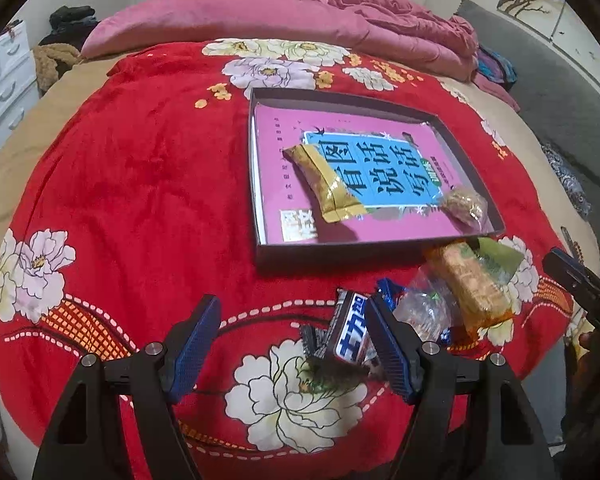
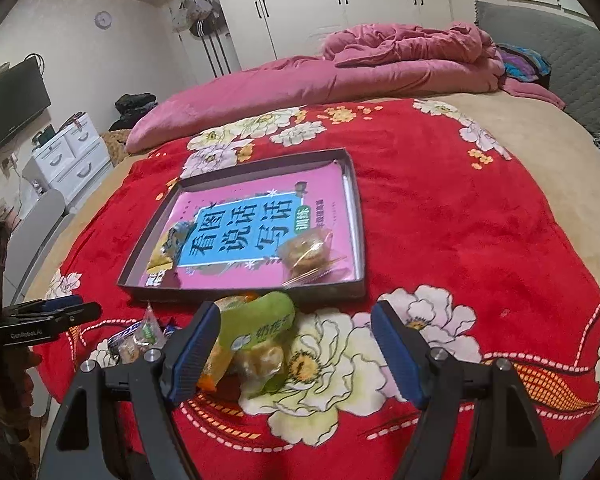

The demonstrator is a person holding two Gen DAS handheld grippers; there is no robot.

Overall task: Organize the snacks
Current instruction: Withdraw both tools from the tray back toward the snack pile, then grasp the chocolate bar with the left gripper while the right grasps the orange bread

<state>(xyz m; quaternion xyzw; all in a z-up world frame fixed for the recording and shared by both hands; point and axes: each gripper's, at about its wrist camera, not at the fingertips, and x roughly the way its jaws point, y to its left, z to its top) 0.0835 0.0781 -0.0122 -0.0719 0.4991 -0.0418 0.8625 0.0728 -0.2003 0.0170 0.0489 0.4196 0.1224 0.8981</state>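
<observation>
Left gripper (image 1: 294, 344), seen from its own wrist camera, hangs over the near part of a red floral blanket (image 1: 132, 184) with its blue-padded jaws spread and nothing pressed between them. A dark chocolate bar wrapper with white lettering (image 1: 350, 330) lies just inside the right-hand pad; whether it touches the pad cannot be told. To its right sit a crumpled clear wrapper (image 1: 422, 312) and an orange-wrapped cake (image 1: 474, 284) partly under a green packet (image 1: 496, 254).

Right gripper (image 2: 296, 342) likewise stands with jaws apart and grips nothing. Its left-hand pad hides part of the green packet, and a small yellowish cake in clear wrap (image 2: 260, 360) lies near that pad, between the jaws in this view. Its body also shows at the right edge of the left wrist view, and the left gripper at the left edge of the right wrist view.

Beyond the loose snacks, farther from both grippers, a shallow dark box lid (image 1: 380, 246) rests on the blanket. A pink book with a blue title panel (image 1: 340, 128) lines its floor. Two snacks lie on the book: a gold wrapped bar (image 1: 324, 184) at the near left and a round pastry in clear wrap (image 1: 466, 204) at the near right corner.

At the far side of the bed lies a pink quilt (image 2: 380, 68), bunched up toward the right.
</observation>
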